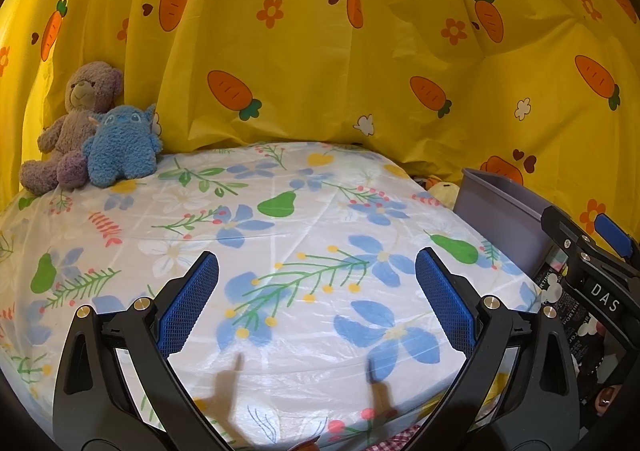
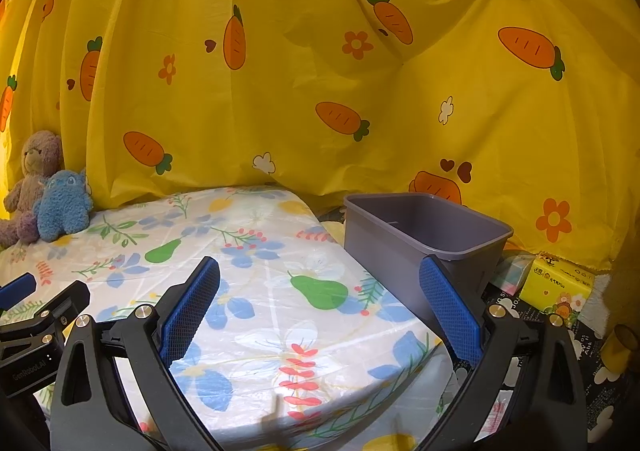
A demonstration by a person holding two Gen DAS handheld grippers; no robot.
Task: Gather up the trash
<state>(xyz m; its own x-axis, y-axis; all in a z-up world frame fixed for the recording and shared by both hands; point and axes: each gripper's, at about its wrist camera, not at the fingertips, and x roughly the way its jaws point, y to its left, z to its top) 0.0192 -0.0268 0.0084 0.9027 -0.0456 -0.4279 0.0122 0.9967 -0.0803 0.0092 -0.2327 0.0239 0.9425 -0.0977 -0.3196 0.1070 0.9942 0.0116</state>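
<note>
A grey plastic bin point(image 2: 424, 229) stands open-topped just past the right edge of the table; its inside looks bare from here. In the left wrist view the bin point(image 1: 500, 207) shows at the right, partly hidden by the other gripper. My left gripper point(image 1: 318, 283) hovers open over the flowered tablecloth point(image 1: 280, 235), holding nothing. My right gripper point(image 2: 320, 291) is open too, above the table's right part, its right finger in front of the bin. No loose trash shows on the tablecloth.
A purple teddy bear point(image 1: 76, 123) and a blue plush toy point(image 1: 120, 147) sit at the table's far left. A yellow carrot-print curtain point(image 2: 320, 71) hangs behind. A yellow tissue pack point(image 2: 560, 285) and other packets lie to the right of the bin on a black printed surface.
</note>
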